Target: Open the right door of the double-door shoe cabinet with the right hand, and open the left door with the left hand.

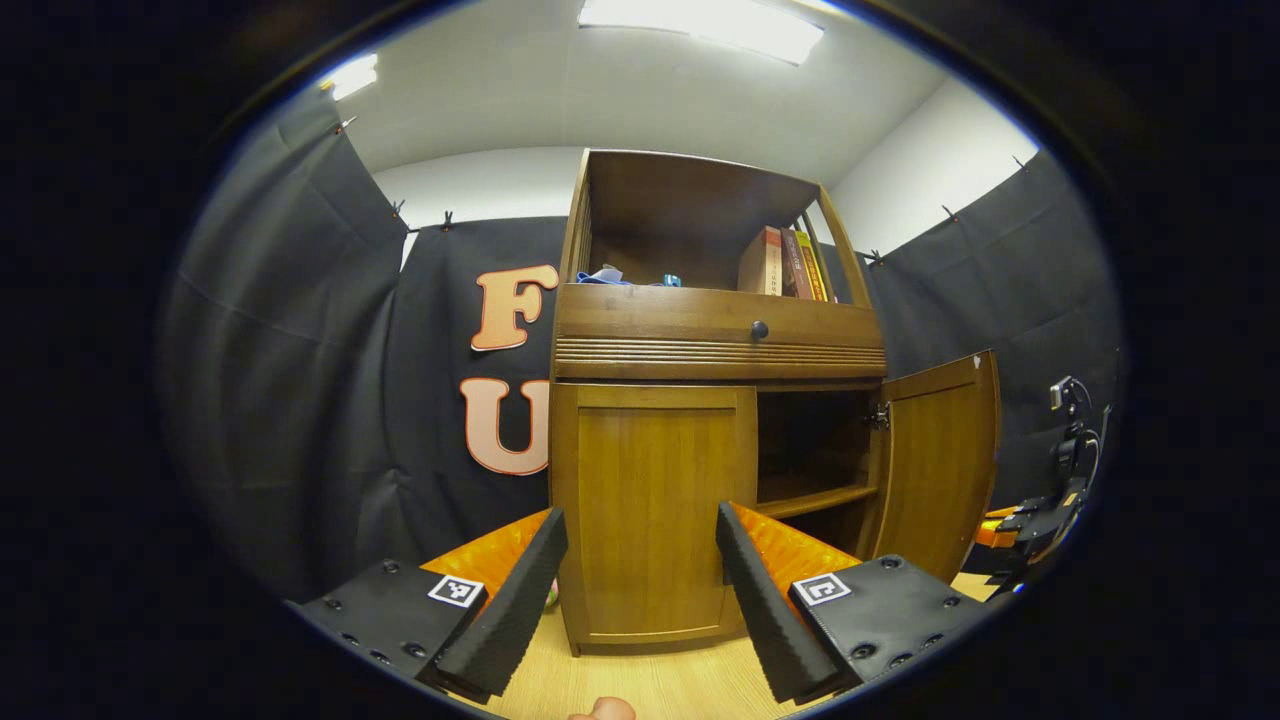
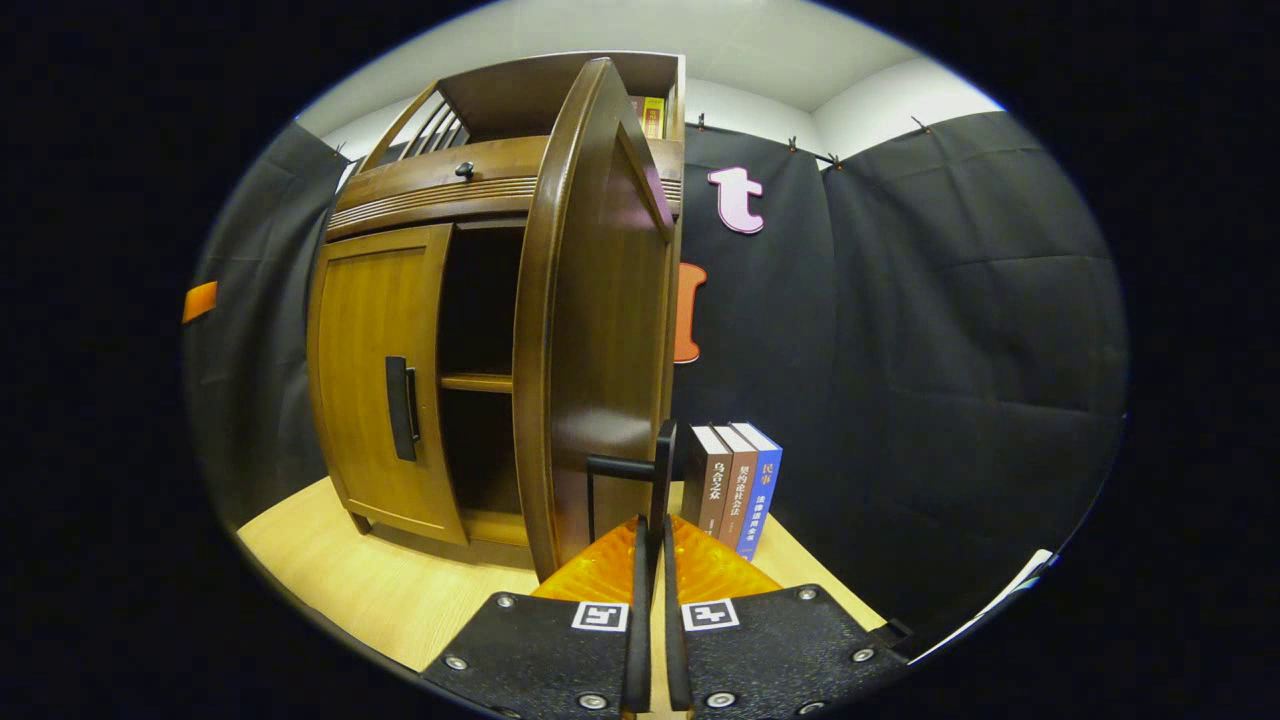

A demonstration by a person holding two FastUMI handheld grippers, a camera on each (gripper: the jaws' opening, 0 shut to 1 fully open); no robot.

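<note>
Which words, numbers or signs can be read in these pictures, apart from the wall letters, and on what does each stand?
"乌合之众": spine of the dark brown book.
"民": top of the blue book spine; the rest is too blurred.
Middle brown book: characters too blurred to read.
Top-shelf books: too small to read.
Square markers on the right tongs: a pattern, no words.

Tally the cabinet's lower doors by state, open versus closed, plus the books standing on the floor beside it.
Open doors: 1, the right door
Closed doors: 1, the left door
Books on the floor: 3
Total: 5
</note>
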